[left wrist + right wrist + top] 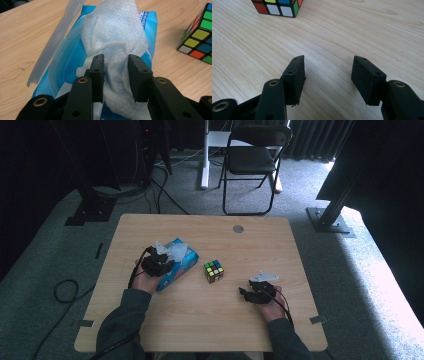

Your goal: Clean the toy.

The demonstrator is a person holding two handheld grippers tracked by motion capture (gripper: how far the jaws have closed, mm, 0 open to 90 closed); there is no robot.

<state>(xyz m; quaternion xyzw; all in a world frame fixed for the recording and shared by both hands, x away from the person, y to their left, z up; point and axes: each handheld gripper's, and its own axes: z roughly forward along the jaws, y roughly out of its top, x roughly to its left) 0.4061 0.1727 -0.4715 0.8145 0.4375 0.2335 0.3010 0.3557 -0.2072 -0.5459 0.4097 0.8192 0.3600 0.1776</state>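
Left side of the table (210, 320): the left gripper (161, 261) sits over the near end of a blue wipe pack (181, 264). From the high view the jaws are lost against the pack. The left gripper view settles it: a white wipe (117, 37) stands up out of the pack's opening, and the left gripper (116, 75) has the wipe between its two pads, both pads against the crumpled sheet, so it is gripping the wipe. That view also shows the pack's clear flap (56, 42) folded back to the side, which the high view does not resolve.

Centre: a cube (214, 271) with coloured squares stands on the bare wood, just beside the pack and apart from both grippers. Its corner appears at the edge of each gripper view.

Right side: the right gripper (248, 293) rests low over the table, well apart from the pack. The right gripper view shows its jaws parted with only wood between them, holding nothing.
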